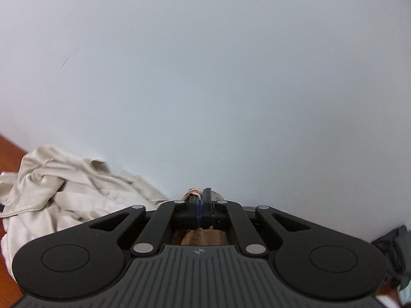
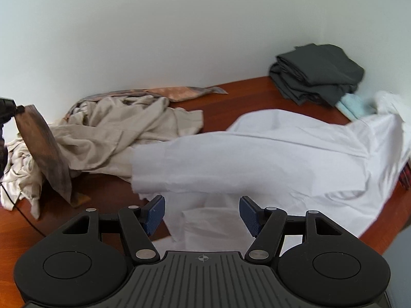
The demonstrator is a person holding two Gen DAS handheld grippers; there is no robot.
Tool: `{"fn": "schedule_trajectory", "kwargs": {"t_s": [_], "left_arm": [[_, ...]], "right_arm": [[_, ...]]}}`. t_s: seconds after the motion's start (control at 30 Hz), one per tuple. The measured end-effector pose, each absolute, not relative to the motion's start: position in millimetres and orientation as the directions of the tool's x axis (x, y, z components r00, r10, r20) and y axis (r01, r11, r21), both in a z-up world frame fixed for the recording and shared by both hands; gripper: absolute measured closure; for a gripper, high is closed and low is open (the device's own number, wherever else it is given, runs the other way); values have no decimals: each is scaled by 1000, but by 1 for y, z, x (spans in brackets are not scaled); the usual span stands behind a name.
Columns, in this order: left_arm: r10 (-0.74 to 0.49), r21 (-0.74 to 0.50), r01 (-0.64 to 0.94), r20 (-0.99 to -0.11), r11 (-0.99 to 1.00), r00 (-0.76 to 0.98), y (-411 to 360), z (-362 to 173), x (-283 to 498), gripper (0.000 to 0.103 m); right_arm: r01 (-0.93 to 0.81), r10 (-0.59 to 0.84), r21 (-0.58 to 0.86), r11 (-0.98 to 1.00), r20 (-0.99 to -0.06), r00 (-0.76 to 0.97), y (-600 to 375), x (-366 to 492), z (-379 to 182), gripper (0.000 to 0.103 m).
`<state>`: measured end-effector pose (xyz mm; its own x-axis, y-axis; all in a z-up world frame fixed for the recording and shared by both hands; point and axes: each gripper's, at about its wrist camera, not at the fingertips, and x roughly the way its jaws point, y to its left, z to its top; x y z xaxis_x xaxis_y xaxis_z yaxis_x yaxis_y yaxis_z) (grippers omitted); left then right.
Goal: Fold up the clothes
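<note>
My left gripper [image 1: 201,199] is shut on a brown patterned cloth [image 1: 192,192], which bunches above the pads and shows again below them. In the right wrist view the same cloth [image 2: 43,151] hangs from the left gripper [image 2: 14,108] at the far left, its lower end down on the table. My right gripper [image 2: 202,213] stands open just above the near edge of a white shirt [image 2: 282,154] spread on the table, with nothing between its blue pads [image 2: 154,214]. A crumpled beige garment [image 2: 115,128] lies left of the shirt, and in the left wrist view it [image 1: 64,192] is at the lower left.
Folded dark grey clothes [image 2: 318,71] are stacked at the back right on the red-brown wooden table [image 2: 231,95], with a light blue cloth [image 2: 354,105] beside them. An orange-patterned cloth [image 2: 185,92] lies along the white wall. A thin black cable [image 2: 23,213] runs at the left.
</note>
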<state>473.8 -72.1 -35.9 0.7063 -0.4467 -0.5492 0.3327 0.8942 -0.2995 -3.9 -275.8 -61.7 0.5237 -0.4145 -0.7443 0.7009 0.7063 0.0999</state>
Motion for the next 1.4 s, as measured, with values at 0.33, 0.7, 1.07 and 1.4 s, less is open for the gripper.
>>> {"fn": "schedule_trajectory", "kwargs": {"t_s": [0.33,0.7,1.07,1.4], "left_arm": [[-426,-298,311,-723,903,543,-26,-43,459,18],[-478,-231,474,-715,850,509,-31,-45,316,9],[-543,-136,616,-641,776,542,-103,-71,180,3],[-583,-66,725,-646,686,493,-186,-100,113,3]], "right_arm": [[616,-352,126,778,-725,592,-303,1,-59,36],[563,-308,121,817,-734,605,-365,-35,-74,36],[641,-351,91,762,-774,527,-441,-112,-110,36],[716,-405,65,695,-788,464,-497,-185,-130,36]]}}
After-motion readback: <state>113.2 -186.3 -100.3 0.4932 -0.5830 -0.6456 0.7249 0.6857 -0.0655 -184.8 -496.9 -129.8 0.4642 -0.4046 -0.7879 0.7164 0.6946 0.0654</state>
